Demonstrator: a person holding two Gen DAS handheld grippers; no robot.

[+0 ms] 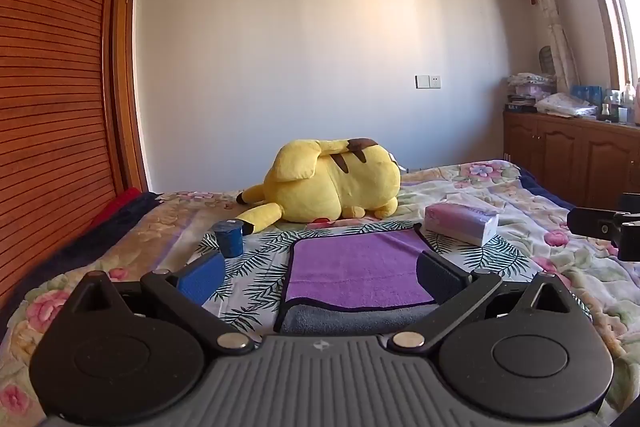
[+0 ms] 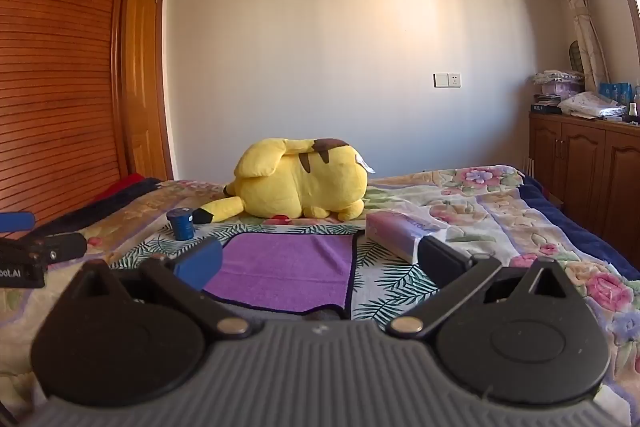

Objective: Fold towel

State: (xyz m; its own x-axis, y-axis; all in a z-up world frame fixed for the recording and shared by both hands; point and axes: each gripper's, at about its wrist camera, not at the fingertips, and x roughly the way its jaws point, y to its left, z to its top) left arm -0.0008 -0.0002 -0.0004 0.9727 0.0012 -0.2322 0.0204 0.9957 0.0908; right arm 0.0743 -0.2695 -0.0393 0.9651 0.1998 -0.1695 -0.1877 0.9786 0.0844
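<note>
1. With both sets of fingers spread wide and gripping nothing, the left gripper [image 1: 320, 277] and right gripper [image 2: 318, 261] are held low and level over the bed [image 1: 560, 259], pointing toward the far wall.
2. Left gripper: one finger blue-padded, the other dark; the towel [image 1: 356, 271] lies between and beyond them, flat on a leaf-print cloth [image 1: 256, 267].
3. Right gripper: set further to the right; the towel [image 2: 288, 271] sits ahead and left, partly behind its blue finger.
4. Left view alone shows the towel's near edge: purple top layer with dark binding, a grey plush layer underneath sticking out toward the camera. Right view shows only a sliver of that grey.
5. Each view catches the other gripper at its frame edge: right gripper [image 1: 608, 227] at the far right, left gripper [image 2: 36, 247] at the far left.
6. Towel: soft nap, roughly rectangular.
7. Beyond it: small blue cylinder [image 1: 229, 238] to the left, soft-pack tissue packet [image 1: 462, 223] to the right, yellow plush toy [image 1: 332, 183] lying on its side behind.
8. Floral quilted bedspread; slatted wooden wardrobe [image 1: 52, 107] on the left.
</note>
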